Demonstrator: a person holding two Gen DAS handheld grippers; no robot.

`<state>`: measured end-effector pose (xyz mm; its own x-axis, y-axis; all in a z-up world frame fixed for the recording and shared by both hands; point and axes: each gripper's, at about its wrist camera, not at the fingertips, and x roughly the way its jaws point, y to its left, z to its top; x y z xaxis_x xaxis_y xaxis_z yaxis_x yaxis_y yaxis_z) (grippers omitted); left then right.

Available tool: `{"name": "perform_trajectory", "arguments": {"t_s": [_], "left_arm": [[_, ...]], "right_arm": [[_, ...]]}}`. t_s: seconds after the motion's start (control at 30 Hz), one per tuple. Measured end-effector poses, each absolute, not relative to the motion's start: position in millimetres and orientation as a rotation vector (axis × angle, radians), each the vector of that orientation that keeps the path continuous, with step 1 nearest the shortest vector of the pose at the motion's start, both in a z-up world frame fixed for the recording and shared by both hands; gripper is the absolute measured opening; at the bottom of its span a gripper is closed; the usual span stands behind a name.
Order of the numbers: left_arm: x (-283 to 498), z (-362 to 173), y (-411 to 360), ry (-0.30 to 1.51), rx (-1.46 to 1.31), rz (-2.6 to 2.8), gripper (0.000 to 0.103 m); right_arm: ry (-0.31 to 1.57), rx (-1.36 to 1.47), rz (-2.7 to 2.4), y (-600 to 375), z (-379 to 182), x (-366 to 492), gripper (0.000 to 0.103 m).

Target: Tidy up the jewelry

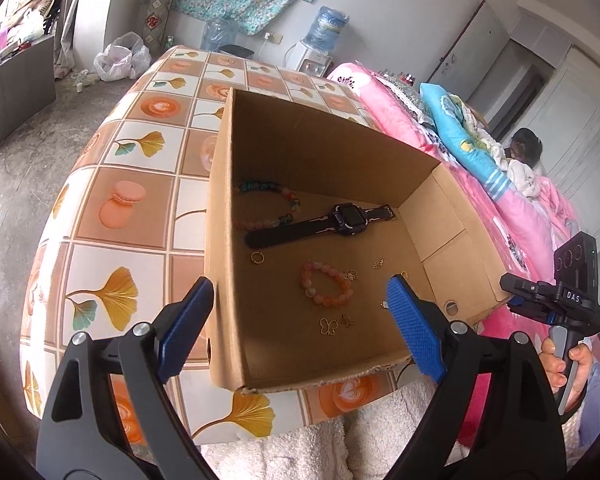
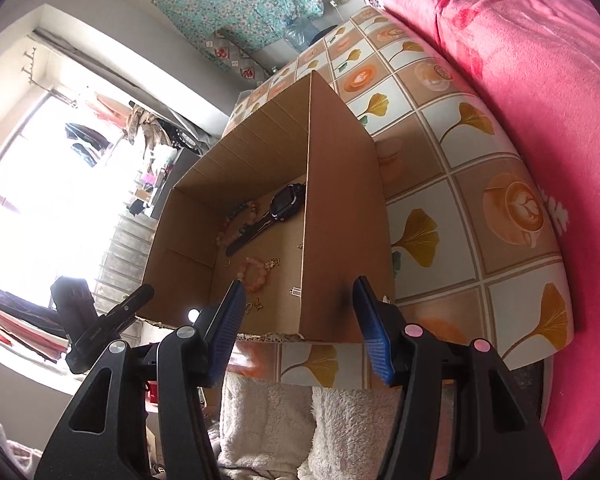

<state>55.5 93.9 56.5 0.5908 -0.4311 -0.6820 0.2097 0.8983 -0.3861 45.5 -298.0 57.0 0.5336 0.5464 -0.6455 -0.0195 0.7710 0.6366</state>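
Both tools (image 1: 300,328) (image 2: 298,332) agape, empty, w/ box (image 1: 324,152) between.

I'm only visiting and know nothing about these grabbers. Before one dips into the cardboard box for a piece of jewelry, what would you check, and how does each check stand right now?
1. Left gripper open and empty: ok.
2. Right gripper open and empty: ok.
3. Box open on top, standing on the table: ok.
4. Pink bead bracelet lies apart from the watch: ok.
5. Left gripper fully over the opening: not ok, one finger is outside the box wall.
6. Right gripper clear of the box wall: not ok, the wall stands between its fingers.
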Motion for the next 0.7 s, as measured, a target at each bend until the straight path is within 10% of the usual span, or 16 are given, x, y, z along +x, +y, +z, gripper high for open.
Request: {"name": "perform_trajectory", "arguments": {"t_s": [0.7], "left_arm": [[-46, 110, 73, 0.558, -0.115, -0.136, 0.095]], "right_arm": [[0.681, 0.093, 0.123, -195, 94, -54, 0.095]]}}
